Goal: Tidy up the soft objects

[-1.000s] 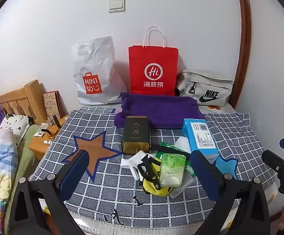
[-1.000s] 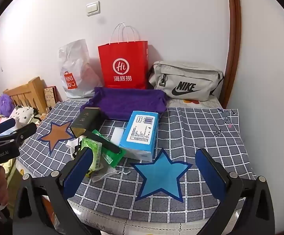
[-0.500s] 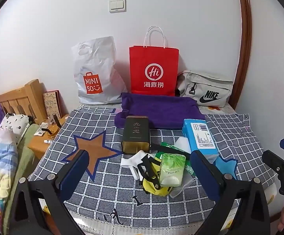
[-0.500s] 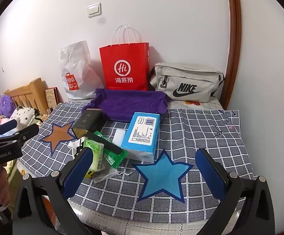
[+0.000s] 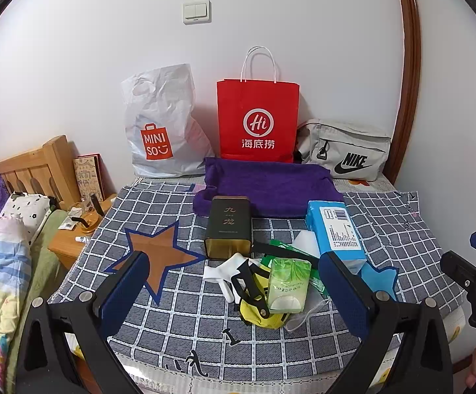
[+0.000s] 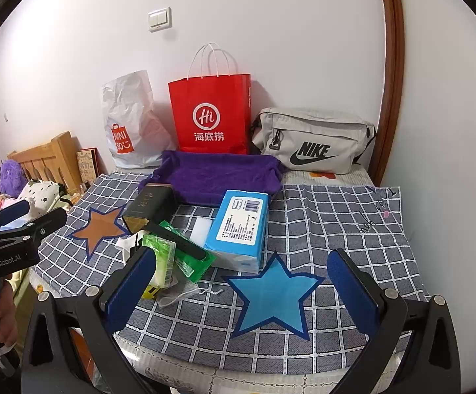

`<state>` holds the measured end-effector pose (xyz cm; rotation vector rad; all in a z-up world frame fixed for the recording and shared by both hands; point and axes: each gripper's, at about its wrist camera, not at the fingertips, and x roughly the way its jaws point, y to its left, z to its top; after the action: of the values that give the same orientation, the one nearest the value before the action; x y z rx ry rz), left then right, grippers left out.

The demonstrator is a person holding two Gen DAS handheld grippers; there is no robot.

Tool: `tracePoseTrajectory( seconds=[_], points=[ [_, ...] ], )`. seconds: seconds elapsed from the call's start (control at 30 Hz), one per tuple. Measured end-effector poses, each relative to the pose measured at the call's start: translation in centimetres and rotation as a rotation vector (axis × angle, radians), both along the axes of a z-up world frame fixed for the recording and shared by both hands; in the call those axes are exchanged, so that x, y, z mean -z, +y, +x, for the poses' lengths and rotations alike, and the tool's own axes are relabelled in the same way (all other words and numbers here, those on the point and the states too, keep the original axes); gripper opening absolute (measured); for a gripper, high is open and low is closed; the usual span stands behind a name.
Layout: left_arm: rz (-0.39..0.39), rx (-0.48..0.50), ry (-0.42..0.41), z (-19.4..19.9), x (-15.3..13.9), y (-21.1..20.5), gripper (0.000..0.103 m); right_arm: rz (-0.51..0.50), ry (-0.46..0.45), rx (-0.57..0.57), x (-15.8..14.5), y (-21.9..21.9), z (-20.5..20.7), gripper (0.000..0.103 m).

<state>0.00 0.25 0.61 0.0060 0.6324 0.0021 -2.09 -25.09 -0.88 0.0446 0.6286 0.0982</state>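
I'm at the very start, nothing picked up yet: both grippers hang at the near edge of the table w/ fingers wide apart and nothing between them. Left gripper faces the pile, right gripper sits over the blue star. The soft stuff is heaped mid-table on the checked cloth: green tissue pack, yellow pouch under it, white cloth bit beside the dark tin, plus the blue tissue pack leaning on the heap's right side. My guess for next move: left gripper goes fwd and down onto the green tissue pack, closing gently since it'll squash; which spot it's meant for, prob one of the stars or the purple towel, I can't tell. In the way: a black strap lies across the pouch and could snag, and the tin is hard, touching the white cloth, so I'd approach from the near side. At the back, well apart: red paper bag, white plastic bag, grey waist bag. Orange star lies left of the pile, bare.
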Motion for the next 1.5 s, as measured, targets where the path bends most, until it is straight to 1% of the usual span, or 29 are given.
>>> tracePoseTrajectory(
  seconds=[1.5],
  points=[
    [0.004, 0.000, -0.008, -0.26, -0.20, 0.09, 0.103, 0.004, -0.019, -0.002, -0.57, 0.04, -0.45, 0.102]
  ],
)
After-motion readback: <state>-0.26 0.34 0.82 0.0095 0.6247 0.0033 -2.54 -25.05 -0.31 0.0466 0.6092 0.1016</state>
